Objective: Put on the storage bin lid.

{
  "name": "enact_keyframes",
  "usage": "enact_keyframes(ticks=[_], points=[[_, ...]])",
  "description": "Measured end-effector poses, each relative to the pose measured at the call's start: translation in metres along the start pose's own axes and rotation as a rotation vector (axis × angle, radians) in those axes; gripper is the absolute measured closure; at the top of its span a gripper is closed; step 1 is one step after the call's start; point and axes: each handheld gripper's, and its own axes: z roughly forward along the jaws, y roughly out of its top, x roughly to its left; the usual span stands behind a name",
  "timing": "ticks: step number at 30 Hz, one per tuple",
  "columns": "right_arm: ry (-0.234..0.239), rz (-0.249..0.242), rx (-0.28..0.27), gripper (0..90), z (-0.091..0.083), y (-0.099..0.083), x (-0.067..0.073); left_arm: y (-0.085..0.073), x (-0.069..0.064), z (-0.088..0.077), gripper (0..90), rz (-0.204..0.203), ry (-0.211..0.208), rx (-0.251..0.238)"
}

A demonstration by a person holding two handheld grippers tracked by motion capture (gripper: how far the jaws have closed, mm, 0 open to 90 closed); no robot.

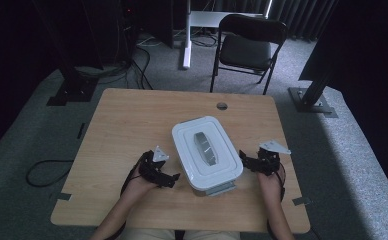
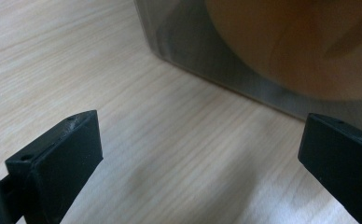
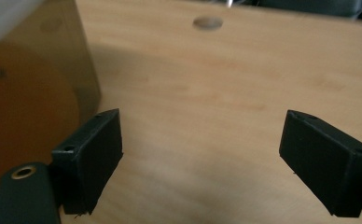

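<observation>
Wooden table (image 1: 132, 125) from above — lidded container (image 1: 207, 152) sits between left gripper (image 1: 169, 178) and right gripper (image 1: 246, 159). Left gripper view: jaws spread, container ahead-right. Right gripper view: spread, container wall beside its left jaw — uneven squeezing could skew it.

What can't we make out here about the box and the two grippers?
- Box contents: in the high view the white lid covers them; in the left gripper view something orange-brown shows blurred through the wall and is cut off by the top edge.
- Near end of the box, high view: the small grey part below the lid is too small to identify.
- Left gripper and right gripper: contact with the box is too small to judge in the high view.
</observation>
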Motion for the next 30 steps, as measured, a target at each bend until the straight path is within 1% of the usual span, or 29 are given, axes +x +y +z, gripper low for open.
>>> enact_keyframes(ticks=[2,4,7,8,12,13,15,17,19,23,25,27,30], points=[[0.018,0.007,0.014,12.9,0.005,-0.007,0.003,0.002,0.000,0.002,0.3,-0.003,0.001,-0.002],[0.024,-0.003,0.025,12.9,0.008,-0.012,0.007,0.004,0.001,0.003,0.3,-0.006,0.000,-0.008],[0.047,-0.017,0.032,12.9,0.011,-0.017,0.016,0.005,0.001,0.004,0.3,-0.011,-0.002,-0.013],[0.053,-0.022,0.035,14.6,0.012,-0.018,0.019,0.006,0.001,0.004,0.3,-0.009,-0.001,-0.012],[0.066,0.000,0.028,14.2,0.012,-0.021,0.020,0.008,0.001,0.005,0.3,-0.013,0.001,-0.019],[0.071,0.006,0.024,14.2,0.011,-0.022,0.020,0.008,0.001,0.005,0.3,-0.018,0.000,-0.024],[0.088,0.007,0.028,14.5,0.010,-0.023,0.021,0.010,0.002,0.004,0.3,-0.013,0.001,-0.025],[0.107,0.008,0.030,14.4,0.010,-0.024,0.023,0.011,0.002,0.004,0.3,-0.010,0.005,-0.019],[0.120,0.006,0.029,15.0,0.009,-0.025,0.027,0.011,0.003,0.003,0.3,0.000,0.020,-0.015],[0.137,0.005,0.033,15.0,0.007,-0.028,0.034,0.008,0.007,0.000,0.3,-0.009,0.024,-0.019],[0.156,0.002,0.044,15.0,0.007,-0.029,0.039,0.007,0.009,-0.002,0.3,-0.014,0.032,-0.020],[0.164,-0.011,0.053,15.0,0.007,-0.030,0.044,0.006,0.011,-0.004,0.4,-0.020,0.036,-0.020],[0.137,-0.038,0.054,15.0,0.006,-0.031,0.053,0.003,0.014,-0.007,0.3,-0.027,0.036,-0.023]])
